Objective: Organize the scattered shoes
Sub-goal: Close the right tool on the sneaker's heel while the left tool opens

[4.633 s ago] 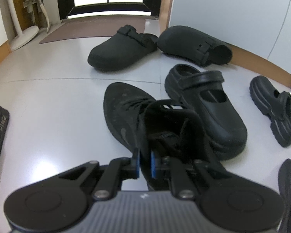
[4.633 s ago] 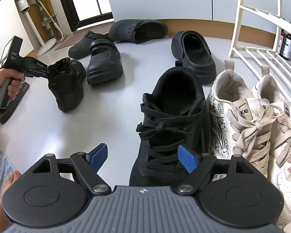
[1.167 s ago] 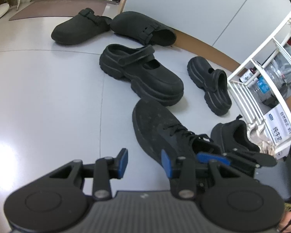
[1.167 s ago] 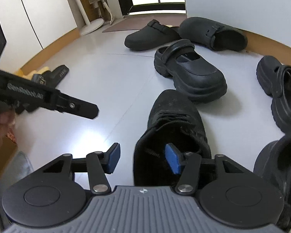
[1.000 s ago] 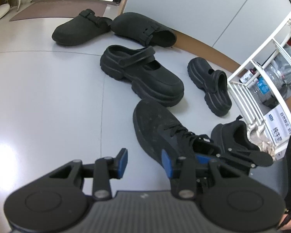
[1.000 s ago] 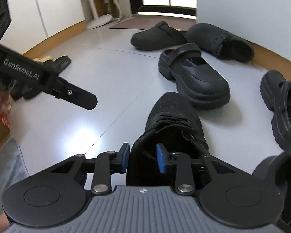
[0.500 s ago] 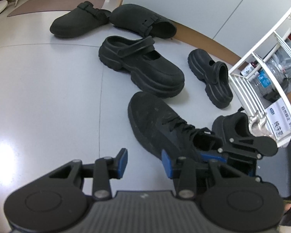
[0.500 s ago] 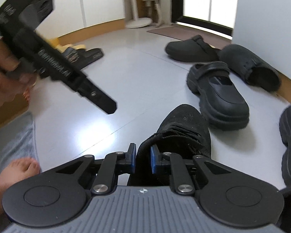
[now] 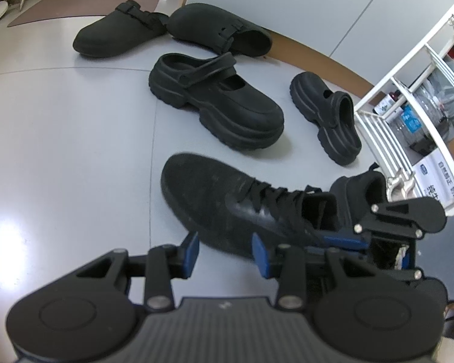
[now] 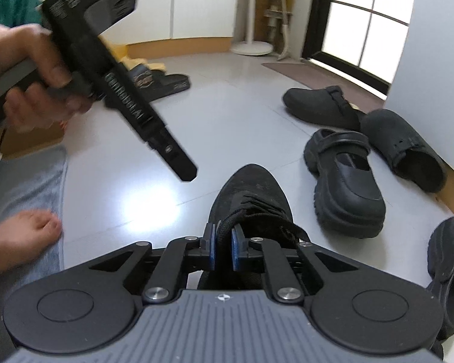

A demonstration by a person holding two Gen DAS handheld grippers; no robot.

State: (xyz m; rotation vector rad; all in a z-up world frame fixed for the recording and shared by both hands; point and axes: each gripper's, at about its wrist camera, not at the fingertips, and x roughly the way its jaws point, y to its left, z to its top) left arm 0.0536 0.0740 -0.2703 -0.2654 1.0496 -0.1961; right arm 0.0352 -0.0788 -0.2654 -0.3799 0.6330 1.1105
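Black lace-up sneaker [image 10: 251, 199] lies on the floor [image 9: 60, 151], toe toward the strapped clog [image 9: 218, 106]. Right gripper [image 10: 223, 249]: jaws narrow, clamped on its heel collar. Left gripper [image 9: 224, 251]: jaws partly apart, holding nothing. Lettering on the left gripper's body is blurred. Only the left view shows the white rack [image 9: 408, 69] beyond the sneaker.

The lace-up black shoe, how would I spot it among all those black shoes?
Start at the white wire rack by the wall and come across the pale floor toward the camera. The lace-up sneaker lies nearest, its heel collar pinched in the right claw. It alone has laces and a matte fabric upper; its neighbours are smooth slip-on clogs.
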